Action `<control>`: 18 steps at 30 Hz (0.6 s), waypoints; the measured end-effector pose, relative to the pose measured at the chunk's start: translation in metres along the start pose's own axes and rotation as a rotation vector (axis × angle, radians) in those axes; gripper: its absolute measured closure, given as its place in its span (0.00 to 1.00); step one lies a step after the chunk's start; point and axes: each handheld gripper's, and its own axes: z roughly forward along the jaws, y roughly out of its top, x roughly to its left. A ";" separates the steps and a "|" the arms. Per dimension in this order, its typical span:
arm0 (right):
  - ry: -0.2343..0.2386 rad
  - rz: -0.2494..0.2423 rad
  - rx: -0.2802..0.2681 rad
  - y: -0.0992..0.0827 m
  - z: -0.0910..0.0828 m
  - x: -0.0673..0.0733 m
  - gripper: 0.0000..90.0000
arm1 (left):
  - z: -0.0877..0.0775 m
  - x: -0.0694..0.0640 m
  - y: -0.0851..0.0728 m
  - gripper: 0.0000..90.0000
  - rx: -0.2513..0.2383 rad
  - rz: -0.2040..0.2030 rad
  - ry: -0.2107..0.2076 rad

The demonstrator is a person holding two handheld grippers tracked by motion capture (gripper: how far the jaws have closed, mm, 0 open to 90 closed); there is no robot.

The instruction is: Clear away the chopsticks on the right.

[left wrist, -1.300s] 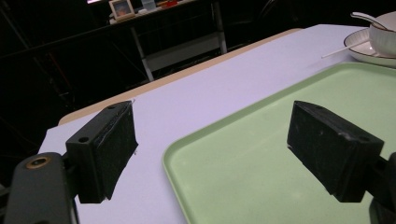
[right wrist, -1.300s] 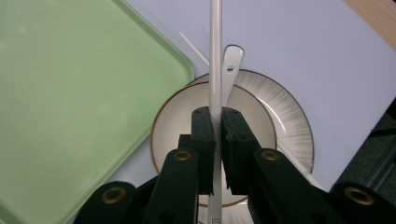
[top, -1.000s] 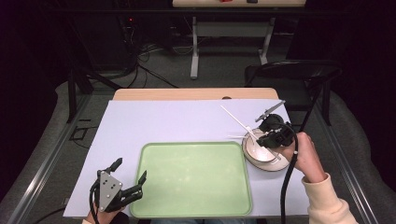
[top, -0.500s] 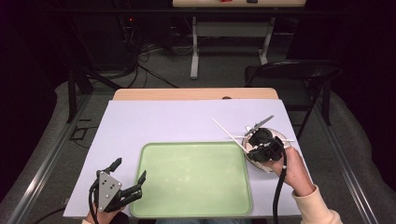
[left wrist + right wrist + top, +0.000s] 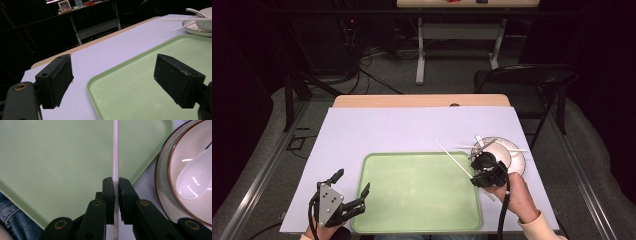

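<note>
The tray point(image 5: 417, 192) is placed on the bench point(image 5: 377, 130). The bowl point(image 5: 499, 152) is set on the plate point(image 5: 521, 162), just right of the tray.

From my remote station, I saw a dark room with a grey carpeted floor point(image 5: 377, 75). A black folding chair point(image 5: 532, 80) stood beside the pale wooden table point(image 5: 412, 101). Tangled black cables point(image 5: 362, 65) lay under a white-legged desk point(image 5: 422, 50). A small framed picture point(image 5: 64, 5) sat on a far shelf.
</note>
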 end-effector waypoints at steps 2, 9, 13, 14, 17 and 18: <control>0.013 0.010 0.013 -0.003 0.006 0.001 0.94 | 0.000 0.000 0.000 0.17 -0.001 0.000 -0.001; 0.042 0.035 0.080 -0.012 0.032 0.007 0.94 | 0.000 0.000 0.000 0.17 0.003 0.007 -0.004; 0.032 0.051 0.093 -0.011 0.041 0.008 0.94 | 0.000 0.000 0.000 0.17 0.004 0.009 -0.005; 0.035 0.062 0.098 -0.010 0.043 0.008 0.94 | 0.000 0.000 0.000 0.17 0.003 0.007 -0.006; 0.036 0.078 0.105 -0.008 0.050 0.009 0.94 | 0.001 -0.001 0.000 0.17 0.005 0.008 -0.007; 0.037 0.074 0.115 -0.007 0.052 0.009 0.94 | 0.001 -0.001 0.000 0.17 0.006 0.011 -0.009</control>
